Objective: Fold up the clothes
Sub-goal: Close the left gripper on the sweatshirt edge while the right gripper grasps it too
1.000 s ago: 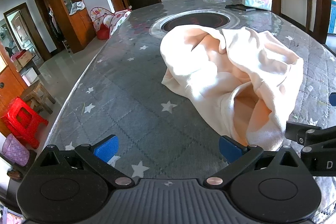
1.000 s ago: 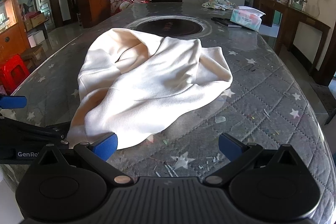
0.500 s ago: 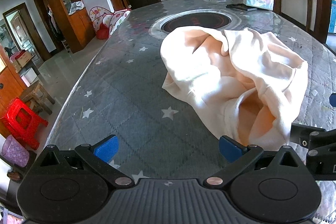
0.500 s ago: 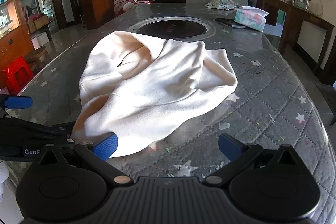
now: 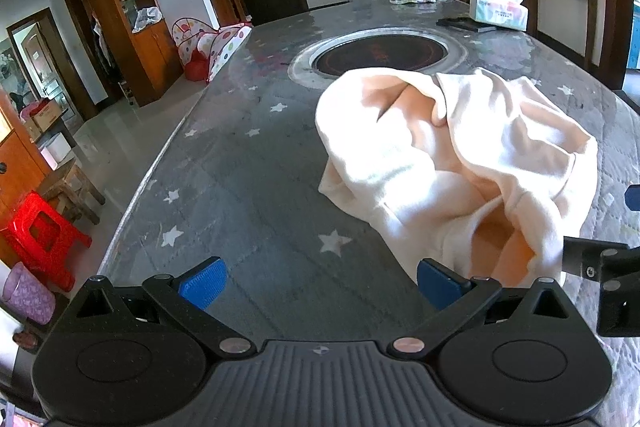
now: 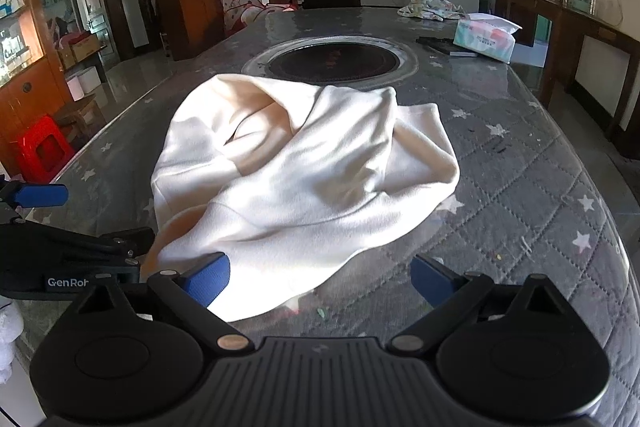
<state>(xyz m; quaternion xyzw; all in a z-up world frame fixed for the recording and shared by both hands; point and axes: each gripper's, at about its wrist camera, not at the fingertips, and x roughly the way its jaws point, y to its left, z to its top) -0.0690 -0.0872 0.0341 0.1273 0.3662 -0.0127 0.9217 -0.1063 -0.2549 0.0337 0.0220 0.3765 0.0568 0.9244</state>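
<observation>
A cream garment [image 6: 304, 171] is seen lying crumpled in a loose heap on the grey, star-patterned quilted surface [image 6: 536, 195], just in front of a round dark hob [image 6: 334, 61] set into it. The cloth is bunched and creased, with folds raised in the middle and one edge spread toward the near side.

The left gripper [image 5: 320, 283] is held low over the surface with its jaws wide apart and nothing between them; its right blue pad [image 5: 438, 285] is placed just beside the near edge of the garment, though contact cannot be told. The right gripper [image 6: 320, 279] is likewise held with jaws spread and empty; its left blue pad [image 6: 208, 281] is seen at the garment's near hem, over or against the cloth. Each gripper is partly caught at the edge of the other's view.

Toward the far end of the surface a tissue pack [image 6: 486, 41] and a flat dark object [image 6: 440, 46] are set, and beyond them a patterned cloth bundle [image 6: 430, 7]. A red stool [image 5: 40, 239] is seen on the floor to the left.
</observation>
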